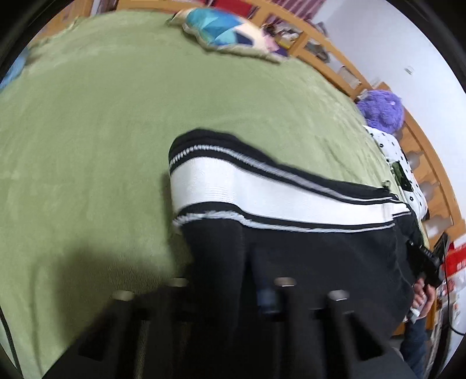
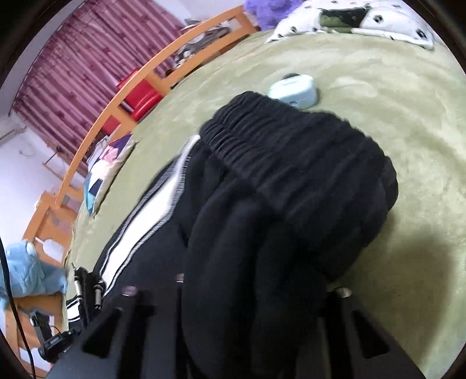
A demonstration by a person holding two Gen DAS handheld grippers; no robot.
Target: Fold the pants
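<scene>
Black pants (image 2: 285, 186) hang bunched over the green bedspread (image 1: 87, 131), pinched in both the left gripper (image 1: 230, 280) and right gripper (image 2: 256, 288), so the thick fleece could slip free and land crooked beside the pale-blue case (image 2: 294, 89).

Green bed cover (image 1: 102, 116), wooden rail (image 2: 96, 128), maroon curtain (image 2: 81, 58), white wall (image 1: 378, 38).

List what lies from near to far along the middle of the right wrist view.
Right gripper, black pants bunched in it, the pants' elastic waistband, pale blue case on the green bedspread, spotted white pillow at the far edge.
</scene>
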